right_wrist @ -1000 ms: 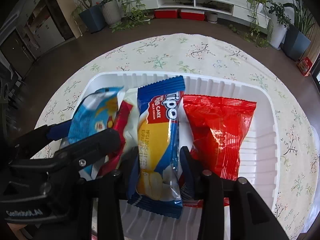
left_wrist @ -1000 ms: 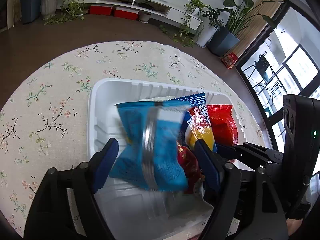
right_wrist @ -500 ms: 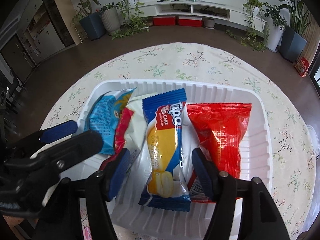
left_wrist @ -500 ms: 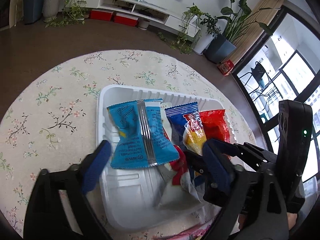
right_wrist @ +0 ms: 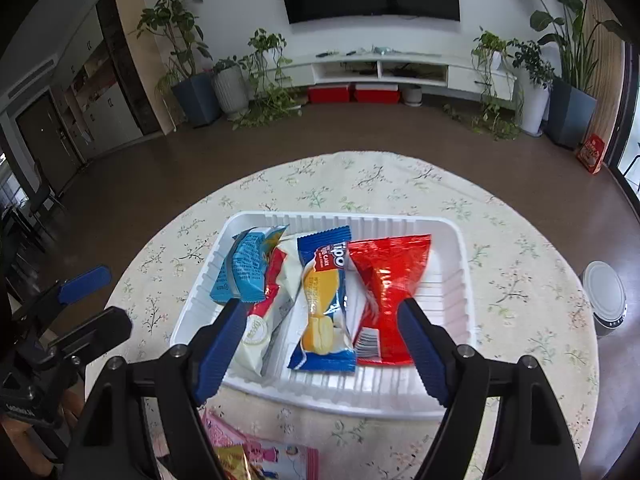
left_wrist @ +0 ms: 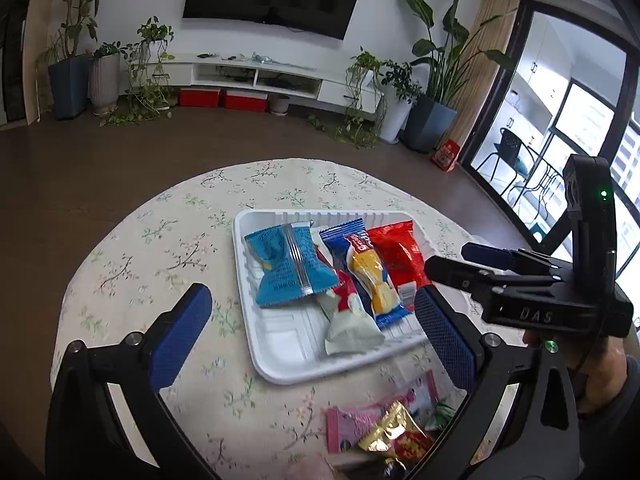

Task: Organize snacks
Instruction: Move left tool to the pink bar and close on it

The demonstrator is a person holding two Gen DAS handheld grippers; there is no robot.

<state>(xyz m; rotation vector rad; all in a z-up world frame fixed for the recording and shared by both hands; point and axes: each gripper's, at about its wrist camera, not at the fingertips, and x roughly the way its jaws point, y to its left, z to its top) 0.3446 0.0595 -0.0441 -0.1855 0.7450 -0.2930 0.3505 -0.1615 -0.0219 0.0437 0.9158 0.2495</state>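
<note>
A white tray (left_wrist: 276, 360) (right_wrist: 452, 396) on the round floral table holds a light blue packet (left_wrist: 286, 268) (right_wrist: 244, 268), a white-and-red packet (left_wrist: 348, 320) (right_wrist: 264, 320), a blue Tipo cake packet (left_wrist: 366, 268) (right_wrist: 326, 300) and a red packet (left_wrist: 400, 256) (right_wrist: 390, 276), side by side. My left gripper (left_wrist: 312, 328) is open and empty, raised above the tray's near edge. My right gripper (right_wrist: 320, 344) is open and empty, above the tray's near side; it also shows in the left wrist view (left_wrist: 464, 264).
Loose snack packets, pink (left_wrist: 360, 420) (right_wrist: 276, 456) and gold (left_wrist: 400, 436), lie on the tablecloth near the front edge. A round metal can (right_wrist: 606, 296) stands beyond the table's right edge. Floor, plants and a TV cabinet lie beyond.
Both grippers let go and pulled back and up from the tray. The light blue packet dropped into the tray's left side; the Tipo packet now lies in the tray.
</note>
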